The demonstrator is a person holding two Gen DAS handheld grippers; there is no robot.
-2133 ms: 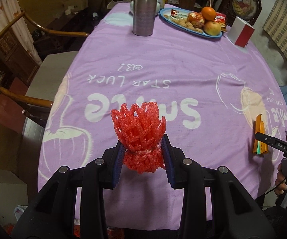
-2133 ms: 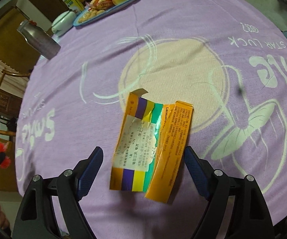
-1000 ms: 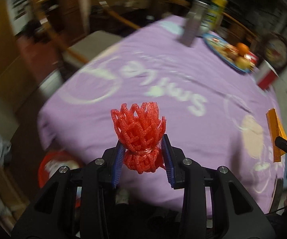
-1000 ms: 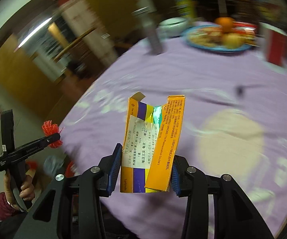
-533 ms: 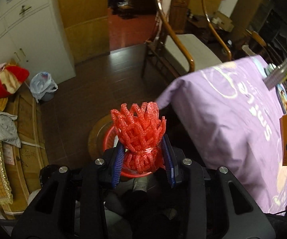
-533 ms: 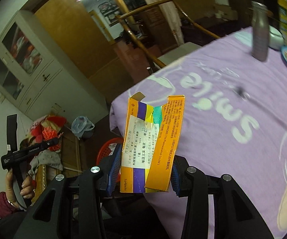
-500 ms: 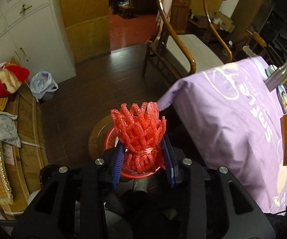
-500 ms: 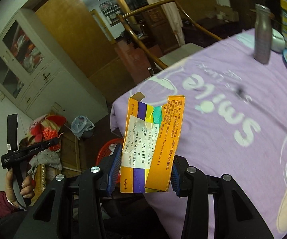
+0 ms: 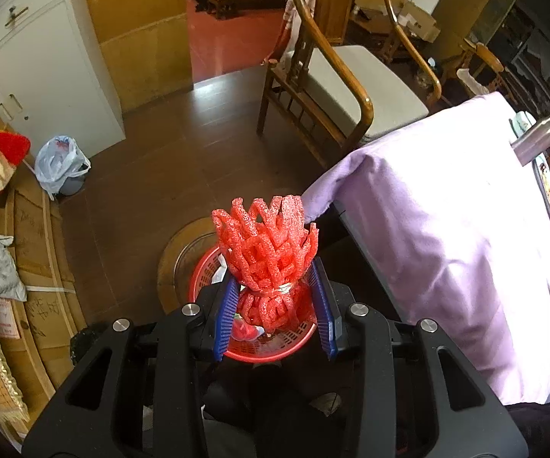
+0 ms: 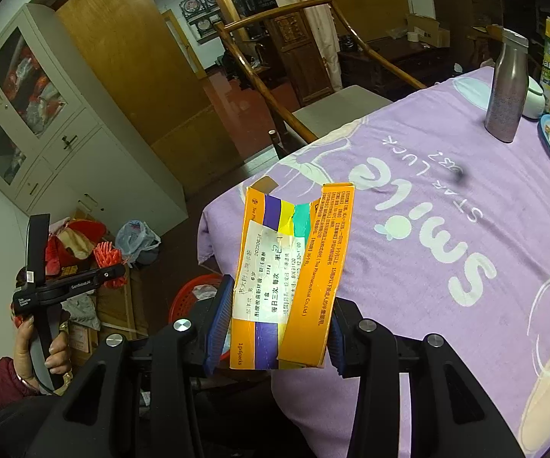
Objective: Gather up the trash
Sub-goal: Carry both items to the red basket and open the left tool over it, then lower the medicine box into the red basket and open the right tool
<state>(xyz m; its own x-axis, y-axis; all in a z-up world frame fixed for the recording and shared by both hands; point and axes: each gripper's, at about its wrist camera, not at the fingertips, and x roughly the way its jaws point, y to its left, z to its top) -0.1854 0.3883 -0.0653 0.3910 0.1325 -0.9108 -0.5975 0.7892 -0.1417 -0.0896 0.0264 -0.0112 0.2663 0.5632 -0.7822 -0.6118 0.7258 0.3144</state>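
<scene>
Dim room, purple tablecloth [image 10: 427, 229], possibly tiled floor [image 9: 160, 175]

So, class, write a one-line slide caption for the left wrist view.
Left tool grips red foam netting above a red basket on the floor beside the purple-clothed table.

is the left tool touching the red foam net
Touching. In the left wrist view the left tool is shut on the red foam net, both blue pads pressing its tied waist above the red basket.

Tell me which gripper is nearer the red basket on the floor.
Left. The left gripper, shut on the red foam net, hangs right above the red basket. The right gripper, holding the flattened orange box, sits off beside the table edge.
</scene>
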